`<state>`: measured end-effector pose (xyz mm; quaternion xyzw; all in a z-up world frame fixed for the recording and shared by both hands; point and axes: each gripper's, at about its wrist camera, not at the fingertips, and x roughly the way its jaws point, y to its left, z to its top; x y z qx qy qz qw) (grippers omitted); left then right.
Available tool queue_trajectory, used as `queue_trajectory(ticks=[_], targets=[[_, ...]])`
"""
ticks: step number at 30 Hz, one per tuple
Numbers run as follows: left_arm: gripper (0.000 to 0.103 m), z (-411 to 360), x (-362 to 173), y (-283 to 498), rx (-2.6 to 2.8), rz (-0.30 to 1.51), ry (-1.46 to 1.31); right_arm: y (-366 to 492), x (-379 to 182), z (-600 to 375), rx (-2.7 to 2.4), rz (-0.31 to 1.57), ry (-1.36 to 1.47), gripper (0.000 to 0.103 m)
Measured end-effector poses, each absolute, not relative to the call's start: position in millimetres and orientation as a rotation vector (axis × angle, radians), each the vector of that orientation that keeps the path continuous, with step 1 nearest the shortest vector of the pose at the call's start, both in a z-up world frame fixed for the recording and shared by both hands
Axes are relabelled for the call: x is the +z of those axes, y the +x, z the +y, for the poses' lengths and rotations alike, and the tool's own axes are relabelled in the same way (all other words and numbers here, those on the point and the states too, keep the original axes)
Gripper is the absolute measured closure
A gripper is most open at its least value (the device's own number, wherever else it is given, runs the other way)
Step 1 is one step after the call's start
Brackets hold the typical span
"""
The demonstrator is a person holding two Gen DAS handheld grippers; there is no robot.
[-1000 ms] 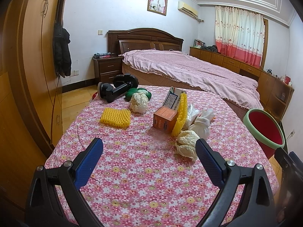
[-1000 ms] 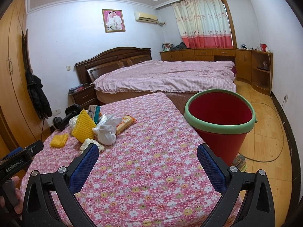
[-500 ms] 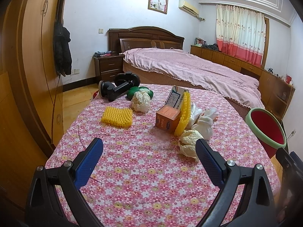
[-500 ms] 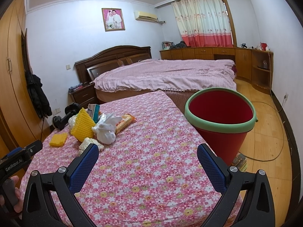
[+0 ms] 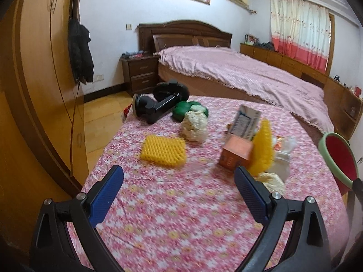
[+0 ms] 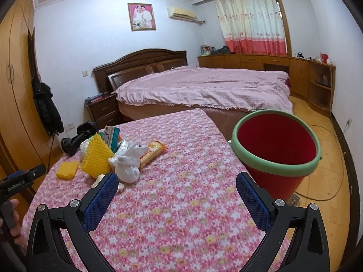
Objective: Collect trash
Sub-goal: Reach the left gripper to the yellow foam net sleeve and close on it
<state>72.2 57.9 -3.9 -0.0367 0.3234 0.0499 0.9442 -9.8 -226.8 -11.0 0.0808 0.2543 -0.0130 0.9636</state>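
left wrist view: both tools gape empty; crumpled cream paper wad [image 5: 273, 180], knotted white bag [image 6: 128, 170].

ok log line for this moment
left tool: open, empty | right tool: open, empty | crumpled white paper wad: on table | red green-rimmed bin: beside table

The right gripper [image 6: 177, 195] hovers over the flowered counter [image 6: 181, 204], jaws wide apart and holding nothing. Far left on the counter lies a heap of trash: a white bag [image 6: 128, 166], an upright yellow foam sheet [image 6: 96, 158], a snack wrapper [image 6: 152, 153], a crumpled tissue [image 6: 99, 180] and a box [image 6: 112, 136]. A flat yellow foam piece [image 6: 67, 169] lies left of the heap. A red bin [image 6: 276, 149] with a green rim stands on the floor just right of the counter. At the left edge, a hand [image 6: 11, 224] grips the other gripper's handle.
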Motion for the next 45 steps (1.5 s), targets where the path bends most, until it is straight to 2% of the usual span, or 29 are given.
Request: queue_trajectory(ticks=[7, 17, 20, 26, 28, 33, 36, 40, 45], targets=[[0.007, 77, -25, 124, 0.115, 0.775, -0.096, 20, -9, -221, -0.004, 0.552, 0.145, 0.0], [0.015, 103, -66, 189, 0.154, 0.913, -0.114, 57, -18, -212, 0.017, 0.62, 0.139, 0.0], [0.02, 110, -76, 200, 0.149, 0.946, -0.144, 68, -23, -209, 0.015, 0.645, 0.139, 0.0], [0.023, 110, -83, 206, 0.096, 0.947, -0.185, 86, -34, -204, 0.006, 0.683, 0.13, 0.0], [0.031, 106, -83, 205, 0.061, 0.932, -0.178, 91, -39, -201, 0.004, 0.702, 0.128, 0.0], [0.07, 95, -80, 203, -0.047, 0.906, -0.184, 102, -48, -192, 0.009, 0.742, 0.118, 0.0], [0.082, 89, -79, 201, -0.099, 0.895, -0.191, 108, -54, -185, 0.02, 0.772, 0.117, 0.0], [0.085, 80, -77, 197, -0.155, 0.872, -0.177, 117, -63, -179, 0.047, 0.822, 0.136, 0.001], [0.085, 70, -75, 188, -0.193, 0.843, -0.146, 132, -74, -169, 0.087, 0.876, 0.148, 0.019]])
